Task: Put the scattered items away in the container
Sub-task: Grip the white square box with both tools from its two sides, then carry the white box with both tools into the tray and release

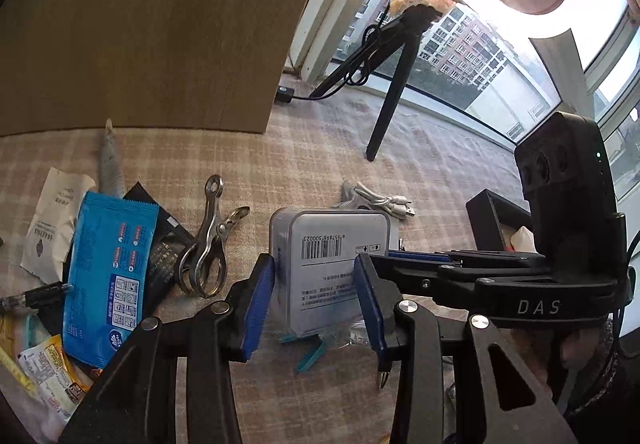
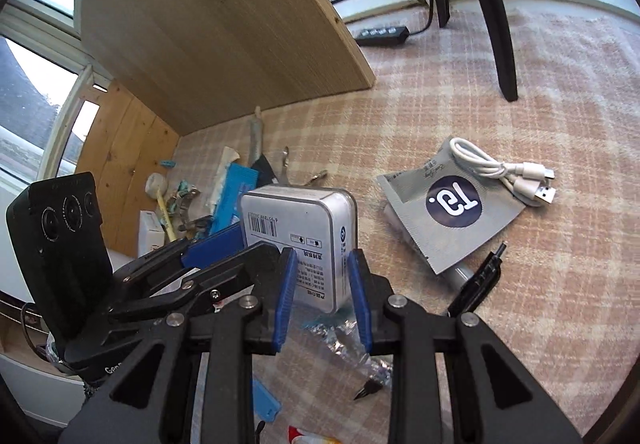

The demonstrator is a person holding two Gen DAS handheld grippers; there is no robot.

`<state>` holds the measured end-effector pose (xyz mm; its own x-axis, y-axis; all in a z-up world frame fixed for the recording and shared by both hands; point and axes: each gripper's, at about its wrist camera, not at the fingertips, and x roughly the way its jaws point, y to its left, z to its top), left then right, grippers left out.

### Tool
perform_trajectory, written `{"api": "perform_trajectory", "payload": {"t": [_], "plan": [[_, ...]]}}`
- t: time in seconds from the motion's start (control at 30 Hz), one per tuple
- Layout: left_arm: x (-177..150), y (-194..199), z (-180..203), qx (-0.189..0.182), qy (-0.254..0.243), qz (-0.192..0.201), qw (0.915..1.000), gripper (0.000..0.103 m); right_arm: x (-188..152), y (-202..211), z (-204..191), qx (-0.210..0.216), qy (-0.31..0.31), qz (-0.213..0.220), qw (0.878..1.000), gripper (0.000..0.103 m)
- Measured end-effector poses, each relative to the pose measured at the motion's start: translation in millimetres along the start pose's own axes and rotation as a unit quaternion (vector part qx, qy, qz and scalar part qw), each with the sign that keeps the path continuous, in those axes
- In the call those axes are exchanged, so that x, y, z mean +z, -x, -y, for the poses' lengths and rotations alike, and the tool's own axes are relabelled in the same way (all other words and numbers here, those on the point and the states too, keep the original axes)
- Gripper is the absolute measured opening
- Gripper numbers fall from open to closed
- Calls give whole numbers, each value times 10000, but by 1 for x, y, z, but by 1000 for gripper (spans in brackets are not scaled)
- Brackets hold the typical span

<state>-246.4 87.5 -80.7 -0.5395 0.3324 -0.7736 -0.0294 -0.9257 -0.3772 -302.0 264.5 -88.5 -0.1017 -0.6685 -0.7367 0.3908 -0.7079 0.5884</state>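
The tin box (image 1: 332,268) stands on the checked cloth in the centre of both frames. Both tools are open: the left tool (image 1: 316,304) and the right tool (image 2: 322,300) each have their pads on either side of it. I think only one should close, squarely on the flat sides. The black container (image 1: 494,218) at right shows something pale inside; what it is I cannot tell.

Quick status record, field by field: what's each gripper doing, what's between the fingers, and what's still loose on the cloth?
left gripper: open, fingers either side of the tin, contact unclear
right gripper: open, straddling one edge of the same tin
silver tin: barcode face up, on the checked cloth
left of the tin: blue wipes pack, metal clip
right of the tin: white USB cable, grey sachet, black pen
container: black box edge, partly hidden
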Motion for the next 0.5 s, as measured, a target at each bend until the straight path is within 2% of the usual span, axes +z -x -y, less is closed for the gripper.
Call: {"api": "perform_trajectory", "payload": {"t": [0.23,0.5], "plan": [[1,20,35,-179,-227,157,9995,38,-14,46,-3,-13,8,313,9995,27],[-5,31,115,-624,-855,251,9941,38,-47,131,15,-238,-183,916,9953,27]]}}
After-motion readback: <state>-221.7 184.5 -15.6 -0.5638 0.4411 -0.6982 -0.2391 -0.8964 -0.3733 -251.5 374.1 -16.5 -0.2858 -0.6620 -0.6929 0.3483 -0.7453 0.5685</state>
